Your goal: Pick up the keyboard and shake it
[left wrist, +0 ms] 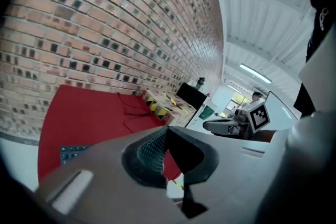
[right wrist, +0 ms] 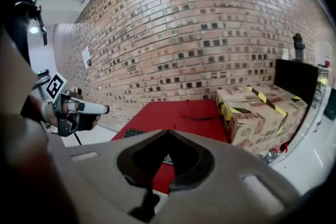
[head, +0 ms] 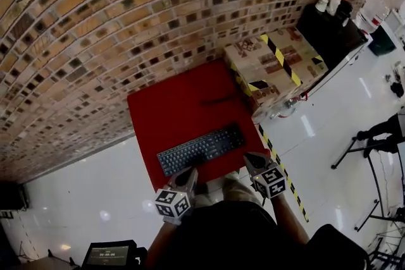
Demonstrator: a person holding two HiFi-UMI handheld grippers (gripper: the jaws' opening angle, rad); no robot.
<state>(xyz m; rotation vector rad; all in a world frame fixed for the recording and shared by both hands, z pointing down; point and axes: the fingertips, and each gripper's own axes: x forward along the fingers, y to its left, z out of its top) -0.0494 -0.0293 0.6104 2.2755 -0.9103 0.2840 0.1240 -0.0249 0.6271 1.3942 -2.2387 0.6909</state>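
Two closed, empty jaw pairs: grey left gripper [head: 188, 175] and grey right gripper [head: 251, 158] are held beside, seemingly not touching, the flat black plastic keyboard [head: 201, 148] on the red-covered table [head: 171, 107].

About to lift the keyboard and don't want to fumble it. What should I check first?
1. Keyboard flat on the red table, nothing on it: ok.
2. Left gripper open for the grasp: not ok, shut and empty.
3. Right gripper open: not ok, shut and empty.
4. Both grippers near the keyboard's front edge: ok.
5. Cable apart from the keyboard: ok.
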